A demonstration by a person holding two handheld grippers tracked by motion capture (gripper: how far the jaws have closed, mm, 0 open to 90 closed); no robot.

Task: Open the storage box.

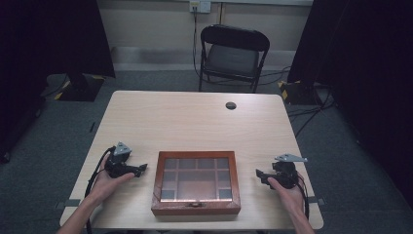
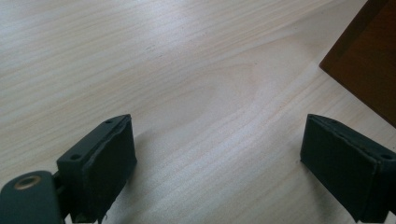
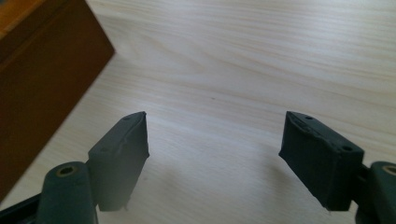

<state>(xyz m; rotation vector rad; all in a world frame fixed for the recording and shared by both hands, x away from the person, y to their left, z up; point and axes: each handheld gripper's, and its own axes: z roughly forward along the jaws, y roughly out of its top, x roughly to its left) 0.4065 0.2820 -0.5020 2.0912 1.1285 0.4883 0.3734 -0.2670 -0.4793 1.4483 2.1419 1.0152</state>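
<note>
The wooden box [image 1: 196,204] with its glass lid sits at the middle of the tabletop's [image 1: 195,122] near edge, between the left gripper [image 1: 141,169] and right gripper [image 1: 258,174], touching neither; both stand wide apart, holding nothing, pointed at the box's sides

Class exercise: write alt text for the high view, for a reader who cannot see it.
A wooden box with a glass lid, shut, sits at the near edge of a pale table. A person's left gripper and right gripper, jaws open, flank it without touching. A black chair stands beyond.
</note>
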